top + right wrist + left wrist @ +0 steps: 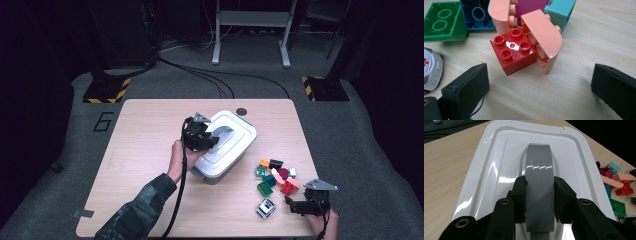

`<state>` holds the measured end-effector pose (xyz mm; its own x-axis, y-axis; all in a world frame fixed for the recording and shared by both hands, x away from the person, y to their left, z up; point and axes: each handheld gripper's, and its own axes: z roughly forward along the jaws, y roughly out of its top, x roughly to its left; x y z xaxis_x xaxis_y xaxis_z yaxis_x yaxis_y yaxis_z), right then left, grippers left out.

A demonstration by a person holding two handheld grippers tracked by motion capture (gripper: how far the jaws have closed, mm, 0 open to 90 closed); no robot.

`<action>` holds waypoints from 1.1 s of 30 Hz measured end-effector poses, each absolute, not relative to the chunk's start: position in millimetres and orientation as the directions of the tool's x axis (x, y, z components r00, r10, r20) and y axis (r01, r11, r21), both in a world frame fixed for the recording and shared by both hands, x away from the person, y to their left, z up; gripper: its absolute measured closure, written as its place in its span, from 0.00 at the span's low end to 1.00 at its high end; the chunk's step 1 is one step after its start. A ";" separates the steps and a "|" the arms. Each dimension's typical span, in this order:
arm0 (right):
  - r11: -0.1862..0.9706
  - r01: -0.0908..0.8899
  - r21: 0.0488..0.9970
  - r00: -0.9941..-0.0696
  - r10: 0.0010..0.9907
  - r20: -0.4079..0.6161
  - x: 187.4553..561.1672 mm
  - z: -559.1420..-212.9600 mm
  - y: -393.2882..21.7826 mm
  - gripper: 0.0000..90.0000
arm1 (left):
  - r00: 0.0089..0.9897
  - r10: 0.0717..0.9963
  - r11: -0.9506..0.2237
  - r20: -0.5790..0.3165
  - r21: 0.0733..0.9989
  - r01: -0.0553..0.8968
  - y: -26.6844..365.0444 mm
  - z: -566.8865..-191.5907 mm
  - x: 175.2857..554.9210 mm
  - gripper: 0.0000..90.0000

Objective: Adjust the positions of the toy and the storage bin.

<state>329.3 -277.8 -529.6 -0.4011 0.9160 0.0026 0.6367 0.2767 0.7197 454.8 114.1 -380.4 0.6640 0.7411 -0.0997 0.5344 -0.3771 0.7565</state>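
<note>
Dark floor with cables and hazard-striped stands surrounds a pale wooden table [150, 130] in the high view, where a white lidded box [227, 145] sits near the middle and a heap of coloured bricks [274, 176] lies just beside it toward the right front corner. None of the bricks look to be inside yet and the lid is on, so the work seems to be at its start: the box has to be opened before anything can go in. The left gripper [210, 142] reaches in over the box from the person's side, forearm angled across the table, while the right gripper [292, 204] rests low at the near edge, pointing at the bricks. In the left gripper view, the black jaws are clamped on either side of the grey handle [539, 185] that arches over the white lid [496, 170], pads pressing its edges. In the right gripper view, the jaws stand wide apart with nothing between them, aimed level at a red brick [513, 51] touching a peach curved brick [544, 40], close ahead on the wood.
</note>
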 end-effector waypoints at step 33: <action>0.270 0.639 0.720 -0.395 0.919 0.006 329.0 -529.4 -278.0 0.02 | 0.700 0.714 -0.510 0.035 0.710 0.485 92.0 -364.8 472.9 0.49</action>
<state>329.0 -278.0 -529.4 -0.3948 0.9187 0.0057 0.6393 0.2703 0.7199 472.9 92.0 -364.8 0.6998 0.7135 0.0353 0.4846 -0.5104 0.7104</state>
